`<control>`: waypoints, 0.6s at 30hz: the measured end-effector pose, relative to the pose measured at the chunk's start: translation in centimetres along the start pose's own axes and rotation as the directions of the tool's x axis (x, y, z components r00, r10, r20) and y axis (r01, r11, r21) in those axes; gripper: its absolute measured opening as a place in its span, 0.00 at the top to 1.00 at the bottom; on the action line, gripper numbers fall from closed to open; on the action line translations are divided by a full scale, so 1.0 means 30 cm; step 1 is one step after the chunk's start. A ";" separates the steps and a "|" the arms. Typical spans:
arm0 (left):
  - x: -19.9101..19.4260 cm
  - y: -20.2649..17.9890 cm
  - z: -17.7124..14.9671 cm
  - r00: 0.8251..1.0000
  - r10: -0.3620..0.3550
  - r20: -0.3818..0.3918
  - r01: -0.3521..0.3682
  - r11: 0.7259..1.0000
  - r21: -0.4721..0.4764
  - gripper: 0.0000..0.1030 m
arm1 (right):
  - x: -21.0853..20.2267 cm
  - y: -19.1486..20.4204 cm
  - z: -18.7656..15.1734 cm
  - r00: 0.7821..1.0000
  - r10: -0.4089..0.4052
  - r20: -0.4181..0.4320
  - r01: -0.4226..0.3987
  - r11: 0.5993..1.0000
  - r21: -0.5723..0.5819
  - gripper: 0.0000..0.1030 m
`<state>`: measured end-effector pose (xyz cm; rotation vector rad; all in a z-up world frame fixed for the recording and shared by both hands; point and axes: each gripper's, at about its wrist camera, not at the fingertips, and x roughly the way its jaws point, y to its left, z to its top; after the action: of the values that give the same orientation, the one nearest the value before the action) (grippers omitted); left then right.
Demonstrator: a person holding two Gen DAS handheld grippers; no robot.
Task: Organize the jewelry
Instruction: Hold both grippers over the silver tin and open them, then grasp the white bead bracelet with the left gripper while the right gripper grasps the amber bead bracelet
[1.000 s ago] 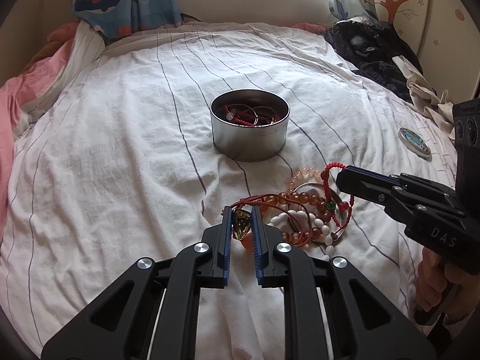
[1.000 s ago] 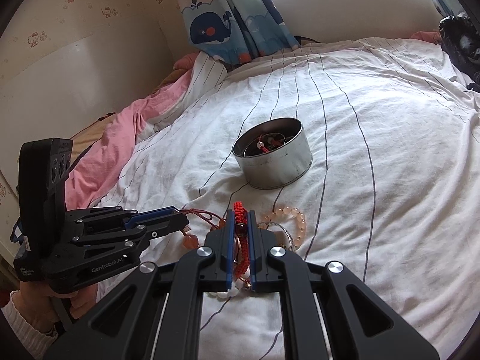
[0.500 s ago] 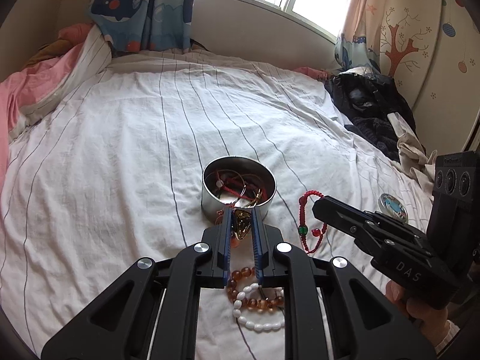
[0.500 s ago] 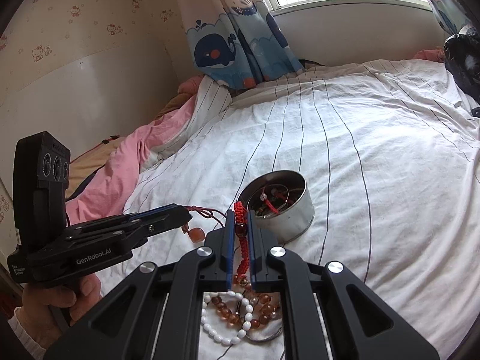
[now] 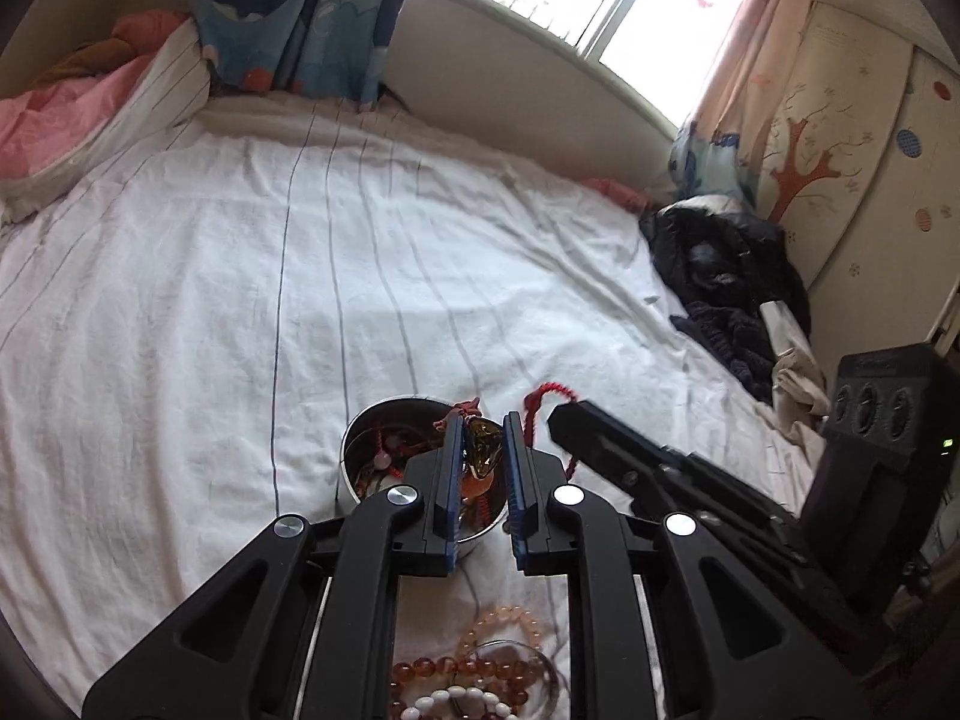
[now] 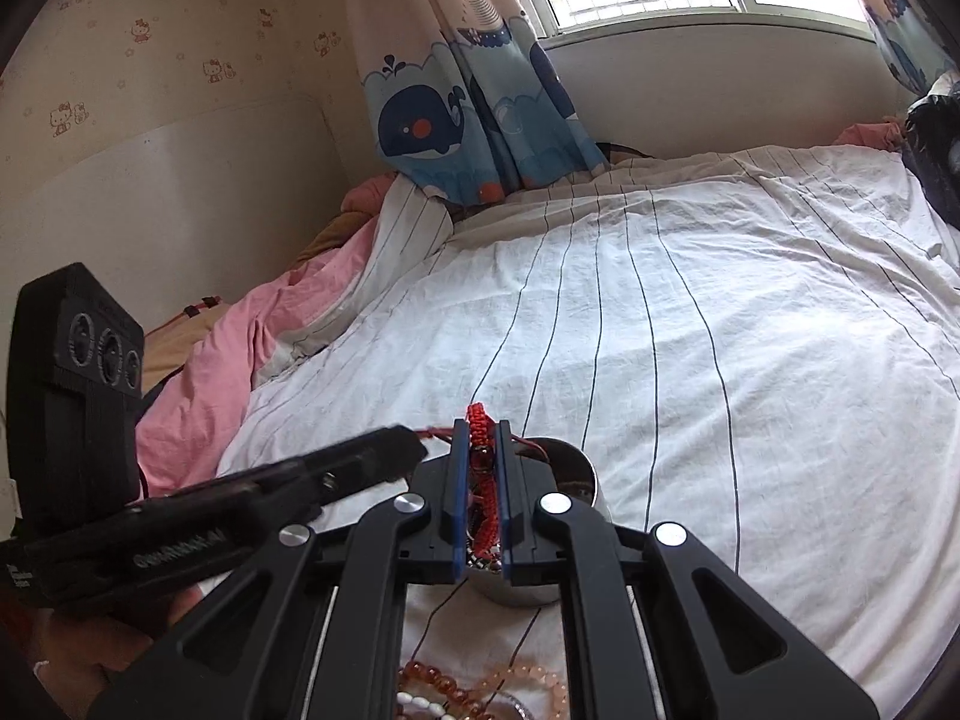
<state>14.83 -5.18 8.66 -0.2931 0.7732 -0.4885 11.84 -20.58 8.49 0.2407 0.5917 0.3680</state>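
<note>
Both tongs are loaded: the left gripper [image 5: 478,456] clamps a gold pendant [image 5: 482,450] on a red cord, and the right gripper [image 6: 481,474] pinches a red braided bracelet [image 6: 482,498]. Both hang right over the tin [image 5: 360,450], which sits on the striped sheet [image 5: 240,300] with red pieces already in it. Down by the near edge, bead bracelets [image 5: 474,678] lie in a heap.
</note>
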 end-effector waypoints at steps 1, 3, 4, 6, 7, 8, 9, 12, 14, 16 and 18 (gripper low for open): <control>0.049 0.018 -0.007 0.998 0.045 -0.049 -0.045 0.999 -0.002 0.88 | 0.041 -0.005 -0.003 0.999 -0.009 -0.040 0.009 1.000 -0.007 0.91; 0.102 0.039 -0.028 0.987 0.123 -0.106 -0.121 0.992 0.026 0.88 | 0.108 -0.015 -0.021 0.993 -0.037 -0.111 0.035 0.999 -0.018 0.78; 0.102 0.044 -0.041 0.984 0.136 -0.112 -0.132 0.990 0.043 0.87 | 0.116 -0.023 -0.032 0.992 -0.046 -0.117 0.044 0.999 -0.017 0.75; 0.077 0.043 -0.061 0.982 0.160 -0.105 -0.152 0.985 0.082 0.85 | 0.104 -0.038 -0.047 0.992 -0.048 -0.114 0.048 0.999 0.001 0.72; 0.059 0.047 -0.073 0.981 0.169 -0.100 -0.160 0.983 0.093 0.82 | 0.094 -0.042 -0.050 0.992 -0.051 -0.116 0.052 0.999 0.004 0.72; 0.041 0.055 -0.083 0.980 0.171 -0.099 -0.162 0.982 0.093 0.81 | 0.078 -0.045 -0.053 0.992 -0.053 -0.115 0.054 0.999 0.008 0.72; 0.022 0.062 -0.093 0.980 0.173 -0.101 -0.164 0.983 0.087 0.79 | 0.057 -0.046 -0.057 0.992 -0.053 -0.112 0.055 0.998 0.013 0.72; -0.041 0.072 -0.134 0.978 0.175 -0.113 -0.166 0.982 0.084 0.78 | -0.016 -0.045 -0.080 0.992 -0.062 -0.113 0.066 0.997 0.031 0.71; -0.082 0.067 -0.178 0.976 0.176 -0.127 -0.163 0.981 0.102 0.76 | -0.082 -0.049 -0.117 0.991 -0.068 -0.113 0.075 0.996 0.057 0.68; -0.115 0.059 -0.238 0.972 0.178 -0.153 -0.160 0.979 0.125 0.74 | -0.145 -0.055 -0.177 0.988 -0.077 -0.131 0.089 0.992 0.085 0.67; -0.134 0.047 -0.306 0.967 0.177 -0.182 -0.148 0.976 0.163 0.73 | -0.201 -0.065 -0.258 0.983 -0.090 -0.161 0.108 0.988 0.109 0.67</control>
<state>6.14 -2.58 4.19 -0.0419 0.9388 -0.4204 3.22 -23.89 4.63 0.2960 0.7775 0.2568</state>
